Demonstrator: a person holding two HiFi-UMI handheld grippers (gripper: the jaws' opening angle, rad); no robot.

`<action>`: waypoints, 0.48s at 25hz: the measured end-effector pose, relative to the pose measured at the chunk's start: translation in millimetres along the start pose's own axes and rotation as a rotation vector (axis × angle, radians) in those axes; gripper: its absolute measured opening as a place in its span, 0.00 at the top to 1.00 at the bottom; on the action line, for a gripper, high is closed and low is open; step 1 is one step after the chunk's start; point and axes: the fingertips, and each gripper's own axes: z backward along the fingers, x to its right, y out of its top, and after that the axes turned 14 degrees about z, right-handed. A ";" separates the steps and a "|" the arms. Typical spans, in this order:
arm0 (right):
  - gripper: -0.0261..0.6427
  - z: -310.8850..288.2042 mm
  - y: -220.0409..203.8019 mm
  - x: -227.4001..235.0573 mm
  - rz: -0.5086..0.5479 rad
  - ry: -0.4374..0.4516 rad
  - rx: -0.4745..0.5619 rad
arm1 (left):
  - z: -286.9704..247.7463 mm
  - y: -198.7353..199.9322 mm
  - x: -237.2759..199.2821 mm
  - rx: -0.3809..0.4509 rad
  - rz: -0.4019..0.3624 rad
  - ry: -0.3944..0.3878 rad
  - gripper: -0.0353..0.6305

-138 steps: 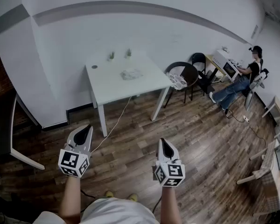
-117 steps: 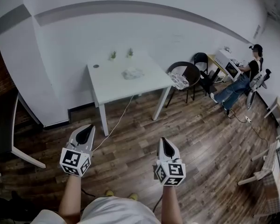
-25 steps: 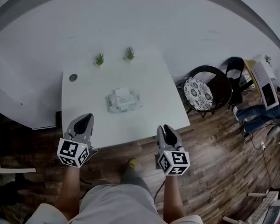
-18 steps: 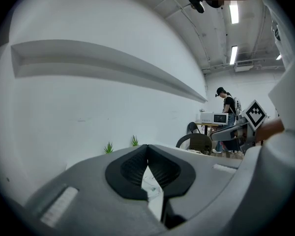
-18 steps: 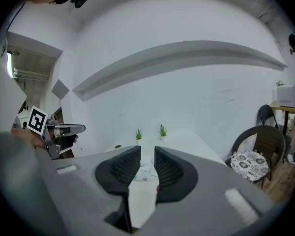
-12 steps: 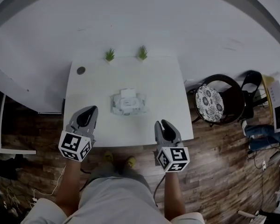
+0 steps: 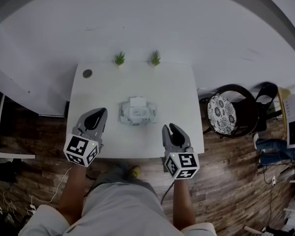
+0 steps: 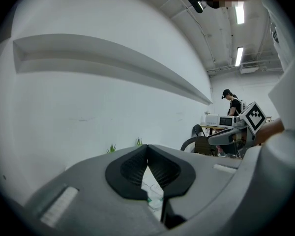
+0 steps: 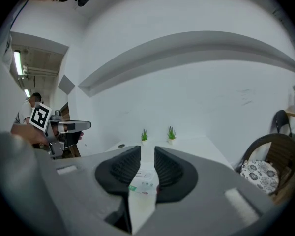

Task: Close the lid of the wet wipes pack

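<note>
Right hand-held gripper [image 7: 171, 129] jaws apart, empty; left hand-held gripper [image 7: 99, 114] tips together, empty; soft white wet wipes pack [image 7: 137, 114] mid white counter [image 7: 179, 95], ahead of both, lid [image 7: 137, 102] apparently up; best press it flat from above, steadying pack

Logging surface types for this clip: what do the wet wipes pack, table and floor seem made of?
Wet wipes pack: likely soft plastic film, whitish, wrinkled edges. Table: smooth matte white top, perhaps laminate. Floor: brown planks with grain, wood or wood-look.
</note>
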 end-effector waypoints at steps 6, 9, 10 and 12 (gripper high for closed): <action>0.82 -36.0 1.7 1.2 0.000 0.019 -0.017 | -24.8 -4.8 -24.0 -0.014 0.026 0.000 0.94; 0.82 -53.9 0.1 0.1 0.000 0.029 -0.029 | -35.0 -8.4 -36.1 -0.023 0.037 0.005 0.94; 0.82 -59.3 -1.2 -0.9 0.000 0.033 -0.035 | -37.8 -10.1 -39.7 -0.027 0.041 0.006 0.94; 0.82 -69.1 -5.2 -3.1 0.000 0.039 -0.051 | -43.3 -15.9 -47.2 -0.039 0.053 0.006 0.94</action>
